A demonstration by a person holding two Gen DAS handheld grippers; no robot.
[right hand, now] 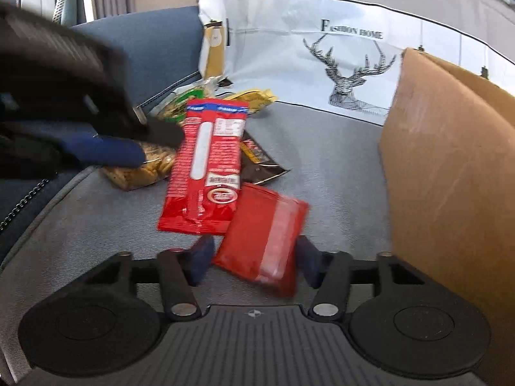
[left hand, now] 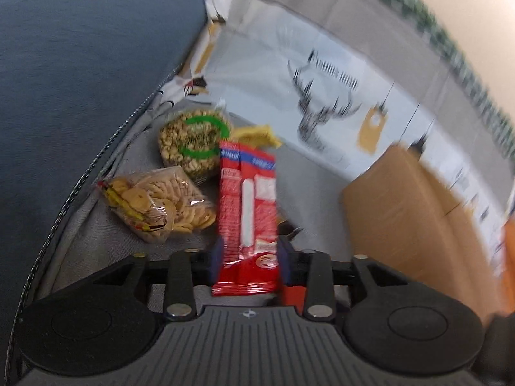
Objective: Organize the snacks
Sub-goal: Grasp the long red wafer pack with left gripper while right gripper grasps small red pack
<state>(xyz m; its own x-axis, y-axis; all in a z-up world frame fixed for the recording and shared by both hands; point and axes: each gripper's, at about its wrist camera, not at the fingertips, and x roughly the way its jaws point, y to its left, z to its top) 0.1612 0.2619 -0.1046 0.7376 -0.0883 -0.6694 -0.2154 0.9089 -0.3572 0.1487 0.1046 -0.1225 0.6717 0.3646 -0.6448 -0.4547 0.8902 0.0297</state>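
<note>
Your left gripper (left hand: 249, 259) has its jaws set narrowly on either side of the long red snack packet (left hand: 246, 218), the blue pads at its edges, though the blur hides whether they press it. Your right gripper (right hand: 252, 262) stands wider around the small red pouch (right hand: 262, 241), with gaps at both pads. Both lie on the grey cushion (right hand: 322, 173): the long packet left of the cardboard box (right hand: 450, 167), the pouch overlapping its near end.
</note>
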